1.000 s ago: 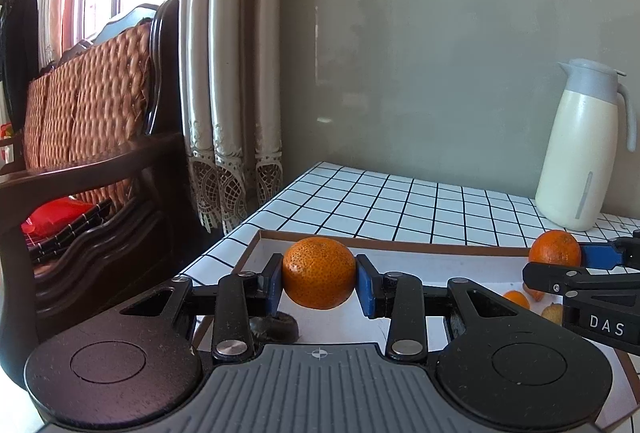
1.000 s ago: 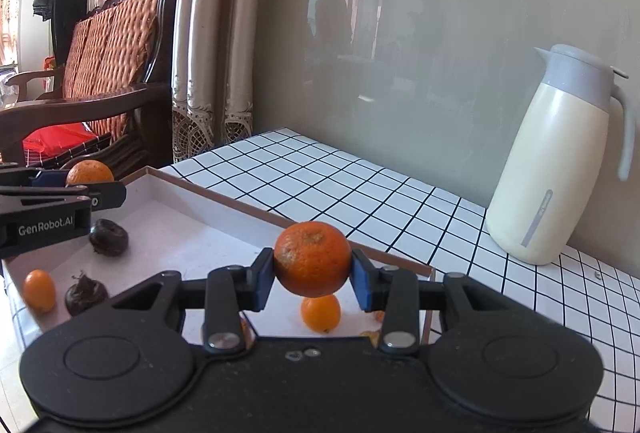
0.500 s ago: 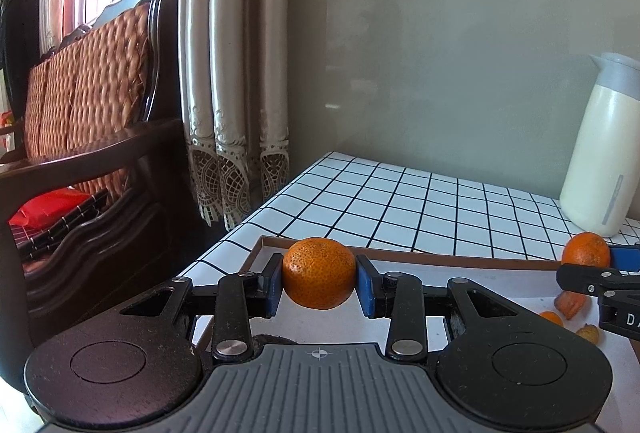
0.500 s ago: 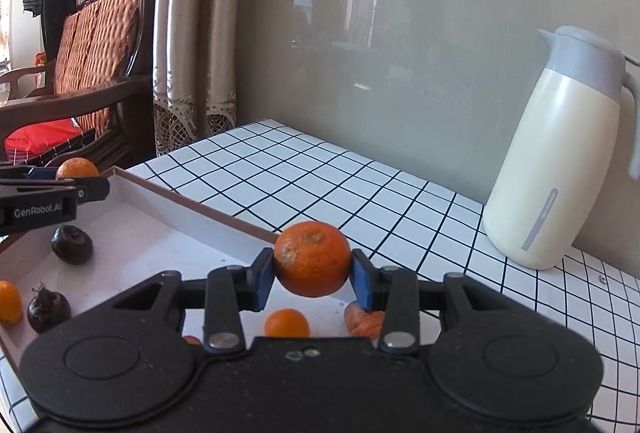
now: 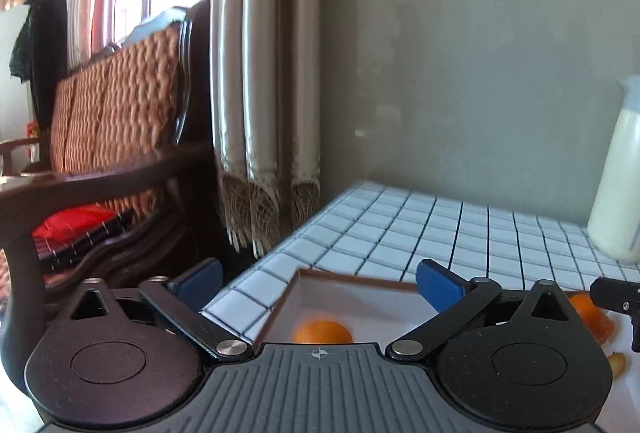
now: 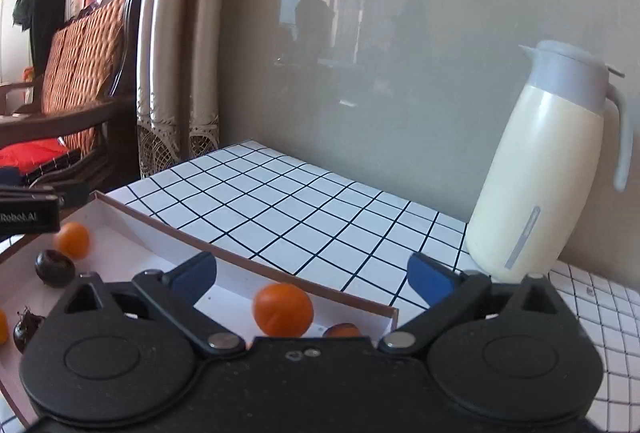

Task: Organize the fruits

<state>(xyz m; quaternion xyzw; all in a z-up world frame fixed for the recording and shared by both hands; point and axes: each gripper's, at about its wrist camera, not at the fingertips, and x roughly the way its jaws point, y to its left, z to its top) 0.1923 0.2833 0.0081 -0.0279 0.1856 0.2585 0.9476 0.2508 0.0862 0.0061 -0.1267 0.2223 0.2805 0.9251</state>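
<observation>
Oranges lie loose in a shallow white tray [image 6: 256, 267] with a brown rim, set on the tiled worktop [image 6: 304, 217]. The left gripper [image 5: 318, 283] has its jaws opening, the blue pads spread wide with nothing between them; below the gap, at 6 o'clock from it, one orange [image 5: 322, 331] sits on the tray floor near the tray's far left corner. In the same view an orange piece [image 5: 592, 317] and a small tan scrap [image 5: 616, 365] show at 3 o'clock, partly behind the dark tip of the other tool.

The right gripper [image 6: 312, 279] is likewise opening, pads far apart and clear of any fruit. A second orange [image 6: 283, 309] rests in the tray just below the gap, close to the tray's far wall, with a smaller fruit [image 6: 341, 330] just beside it at 4 o'clock, half hidden by the gripper body. At 9 o'clock in this view lie another small orange [image 6: 72, 239] and a dark round fruit [image 6: 55, 268], nearly touching; a second dark fruit [image 6: 26, 329] lies lower.

A cream jug [image 6: 540, 169] with a grey lid stands upright on the worktop at 2 o'clock, well apart from the tray.
</observation>
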